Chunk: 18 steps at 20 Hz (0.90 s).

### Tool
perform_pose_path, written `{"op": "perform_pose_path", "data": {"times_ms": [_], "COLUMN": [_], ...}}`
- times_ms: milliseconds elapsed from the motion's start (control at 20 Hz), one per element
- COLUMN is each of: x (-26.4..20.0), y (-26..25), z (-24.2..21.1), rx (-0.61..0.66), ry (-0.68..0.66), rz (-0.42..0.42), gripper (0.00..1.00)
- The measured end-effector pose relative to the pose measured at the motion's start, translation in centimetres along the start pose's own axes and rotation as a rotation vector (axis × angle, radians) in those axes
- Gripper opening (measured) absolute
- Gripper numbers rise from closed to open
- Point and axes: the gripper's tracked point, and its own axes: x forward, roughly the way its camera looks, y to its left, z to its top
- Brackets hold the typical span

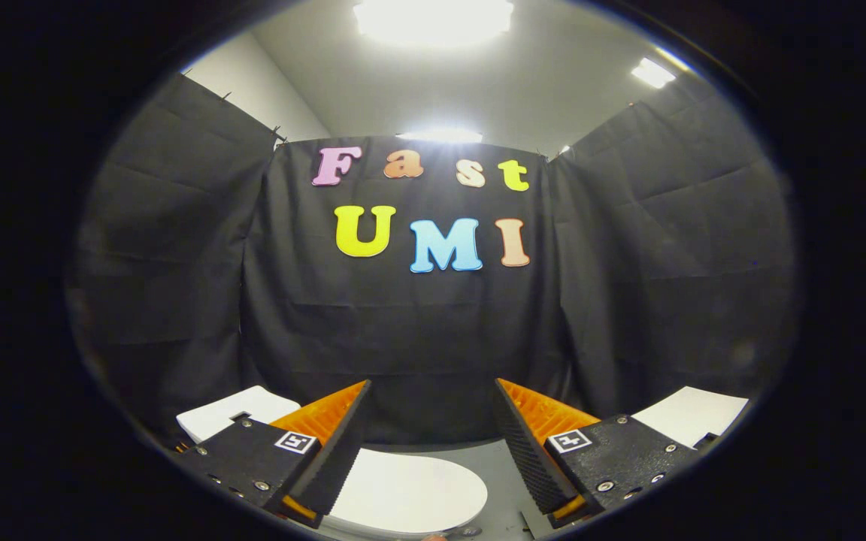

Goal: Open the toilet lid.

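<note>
Below my claw (433,443), the lid (410,492) is lying flat and closed, between and slightly left of the tips. I am holding the fingers (339,451) spread wide, gripping nothing, pointing above it; its front edge is lying nearest me.
</note>
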Motion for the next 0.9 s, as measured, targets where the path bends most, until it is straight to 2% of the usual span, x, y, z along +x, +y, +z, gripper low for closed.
{"op": "perform_pose_path", "data": {"times_ms": [600, 900], "x": [2.1, 2.1], "y": [-0.2, -3.7], "z": [-6.1, -9.6], "rx": [0.212, 0.327], "ry": [0.123, 0.187], "rz": [-0.012, -0.104], "gripper": [0.95, 0.96]}}
